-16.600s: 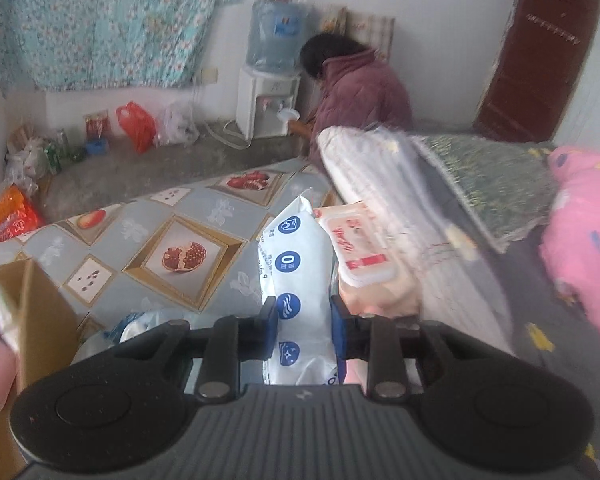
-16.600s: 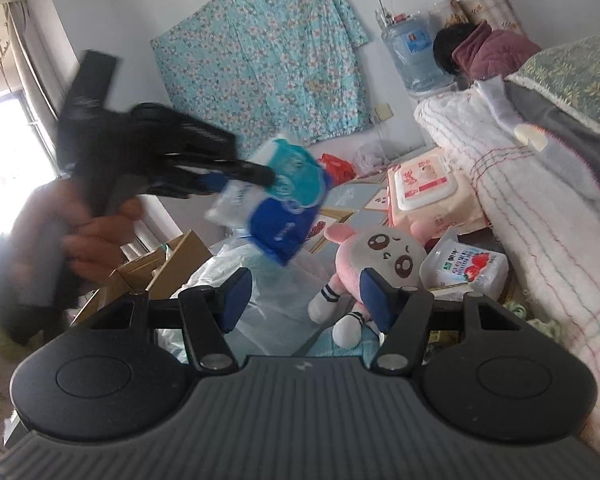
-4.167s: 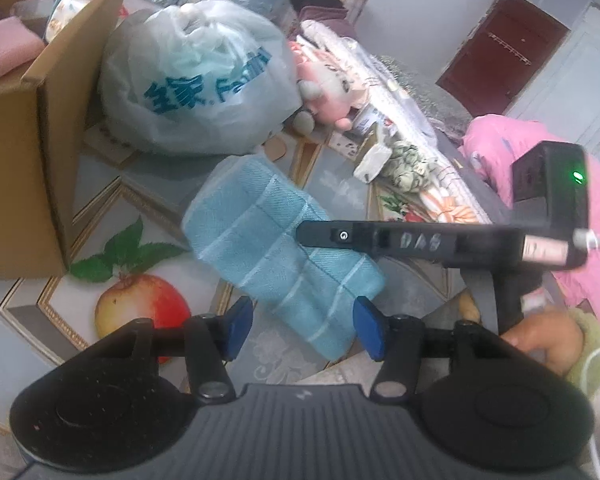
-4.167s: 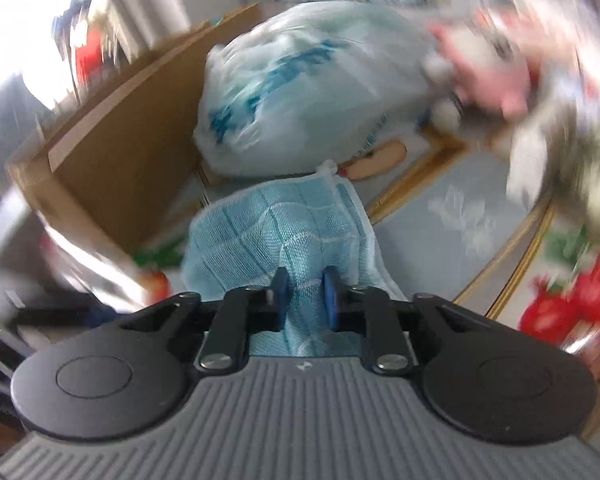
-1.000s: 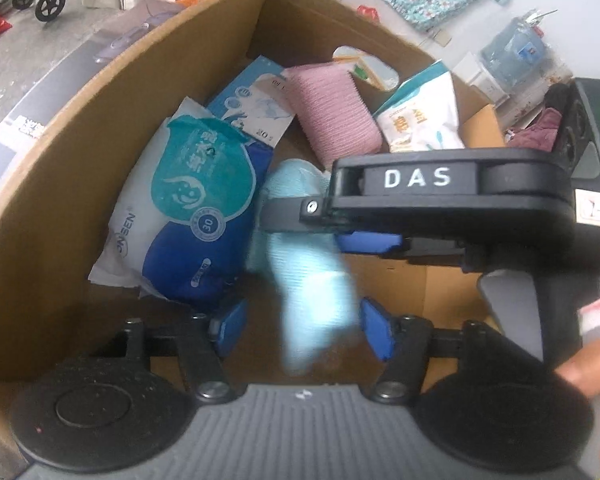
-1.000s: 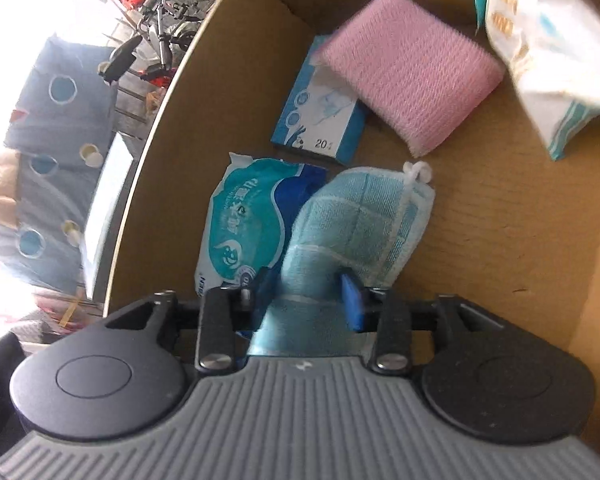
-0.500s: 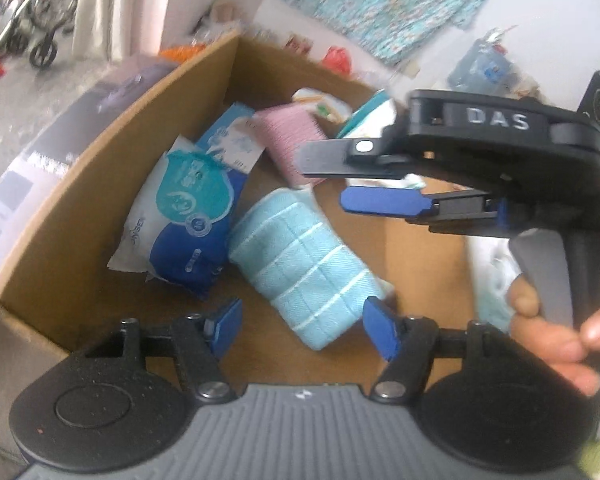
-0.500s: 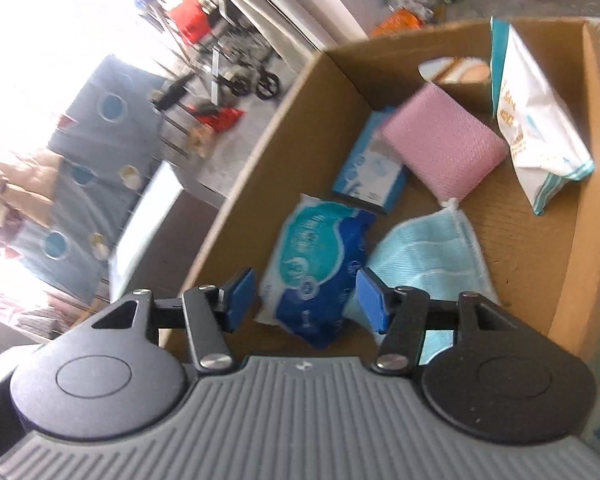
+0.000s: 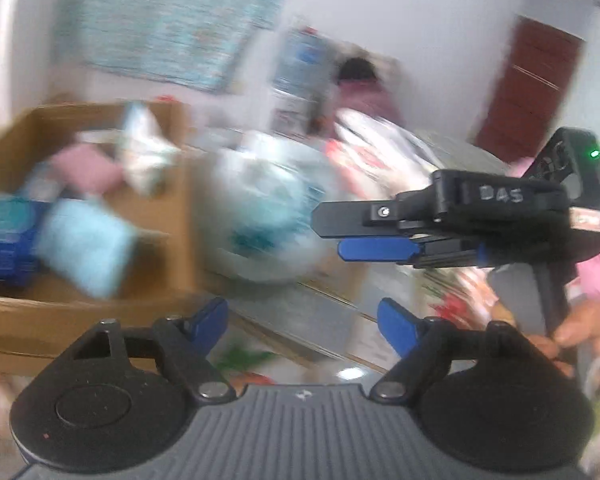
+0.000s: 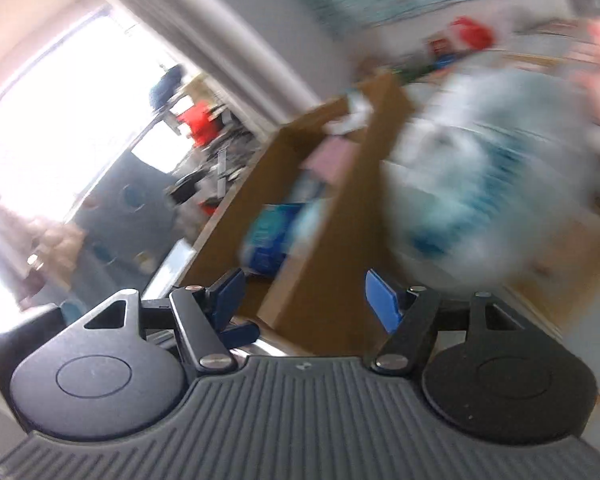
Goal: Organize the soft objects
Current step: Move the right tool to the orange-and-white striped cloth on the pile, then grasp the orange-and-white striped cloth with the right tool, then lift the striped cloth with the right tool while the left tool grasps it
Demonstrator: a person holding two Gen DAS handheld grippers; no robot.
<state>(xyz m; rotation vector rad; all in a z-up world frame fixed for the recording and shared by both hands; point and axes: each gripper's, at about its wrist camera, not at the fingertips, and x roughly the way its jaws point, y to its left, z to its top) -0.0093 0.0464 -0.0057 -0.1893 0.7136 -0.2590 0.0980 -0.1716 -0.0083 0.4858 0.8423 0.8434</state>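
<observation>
Both views are motion-blurred. The light blue towel [image 9: 86,246] lies inside the cardboard box [image 9: 180,216] at the left, beside a blue-and-teal tissue pack [image 9: 8,236], a pink cloth [image 9: 86,168] and a white pouch [image 9: 144,152]. My left gripper [image 9: 302,320] is open and empty, outside the box over the table. My right gripper [image 10: 304,296] is open and empty; in the left wrist view it [image 9: 340,232] hovers right of the box. The box [image 10: 320,216] also shows in the right wrist view.
A full white plastic bag [image 9: 268,216] with blue print sits right of the box, also in the right wrist view [image 10: 492,192]. Beyond are bedding [image 9: 380,160], a water dispenser [image 9: 304,72], a person [image 9: 360,92] and a brown door [image 9: 528,92]. A bright window [image 10: 60,128] is at the left.
Both grippers have pulled back and swung right, away from the box. The blue towel stays in the box where the right gripper let it go.
</observation>
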